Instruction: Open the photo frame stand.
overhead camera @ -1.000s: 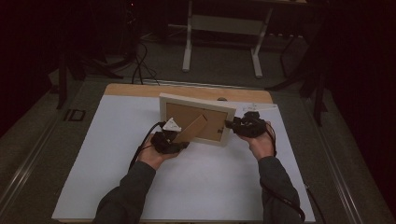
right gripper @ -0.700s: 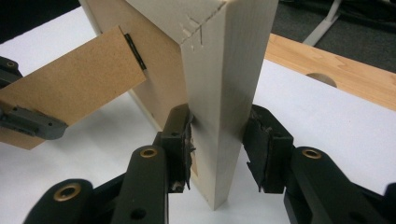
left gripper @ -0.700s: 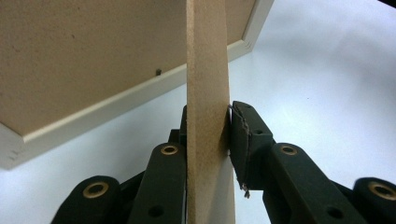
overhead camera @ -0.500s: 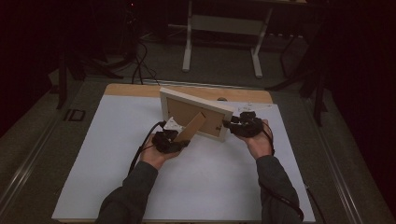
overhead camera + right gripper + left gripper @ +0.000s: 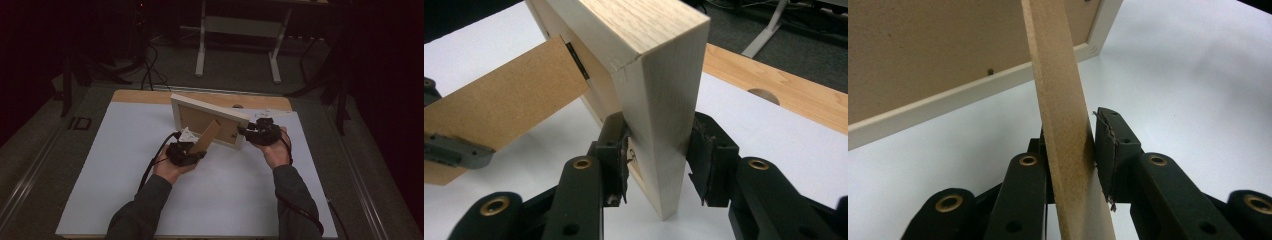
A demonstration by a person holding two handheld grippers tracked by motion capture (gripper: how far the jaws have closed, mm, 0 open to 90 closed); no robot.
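A light wooden picture frame (image 5: 210,107) stands on its lower edge on the white sheet, with its brown back toward me. A brown fibreboard stand leg (image 5: 206,136) swings out from that back. My left gripper (image 5: 192,152) is shut on the lower part of this leg. In the left gripper view, the leg (image 5: 1063,125) runs up between the jaws of the left gripper (image 5: 1075,142), in front of the frame's back (image 5: 923,50). My right gripper (image 5: 247,131) is shut on the frame's right side. In the right gripper view, the right gripper's (image 5: 661,155) pads press both faces of the frame (image 5: 664,110).
The white sheet (image 5: 150,200) covers most of the table. A bare wooden strip (image 5: 145,96) with a round hole (image 5: 238,106) runs along the far edge. Beyond the table are a white desk base (image 5: 240,25) and floor cables (image 5: 150,65). There is open sheet on all sides of the frame.
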